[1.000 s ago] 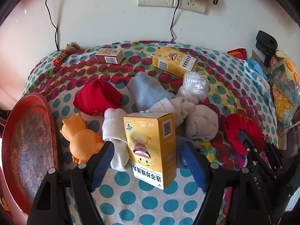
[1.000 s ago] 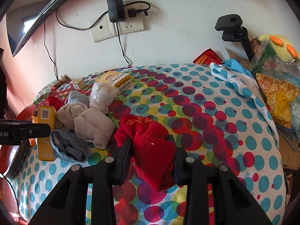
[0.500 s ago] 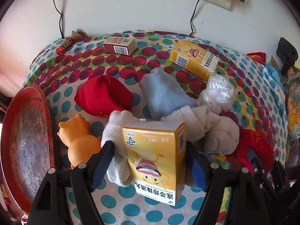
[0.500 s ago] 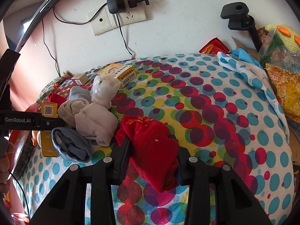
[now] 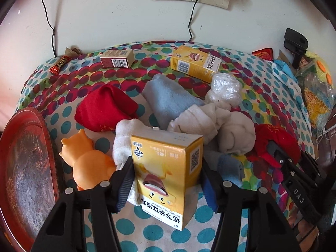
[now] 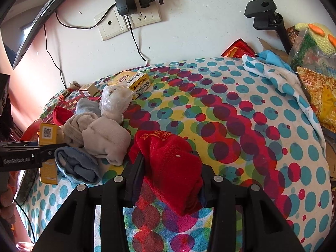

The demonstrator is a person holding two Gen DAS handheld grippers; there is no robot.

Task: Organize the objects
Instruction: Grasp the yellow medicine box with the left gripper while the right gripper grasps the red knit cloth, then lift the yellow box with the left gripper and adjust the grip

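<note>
My left gripper [image 5: 168,180] is shut on an upright yellow medicine box [image 5: 166,174], held above the dotted tablecloth [image 5: 147,226]. The box also shows in the right wrist view [image 6: 48,147]. My right gripper [image 6: 170,174] is shut on a red sock [image 6: 170,166] and holds it over the cloth. A pile of rolled socks, beige [image 6: 105,140], blue [image 5: 168,103] and red [image 5: 105,109], lies between the two grippers. A second yellow box [image 5: 195,63] lies flat near the wall.
A red tray [image 5: 25,168] sits at the left edge. An orange rubber toy [image 5: 88,163] lies beside it. A small brown box [image 5: 117,58] and a clear plastic bag [image 5: 224,88] lie near the back. Bags and a blue-dotted cloth [image 6: 279,77] crowd the right side.
My left gripper closed onto the yellow box and lifted it up and toward the wall. My right gripper rose slightly with the red sock in it.
</note>
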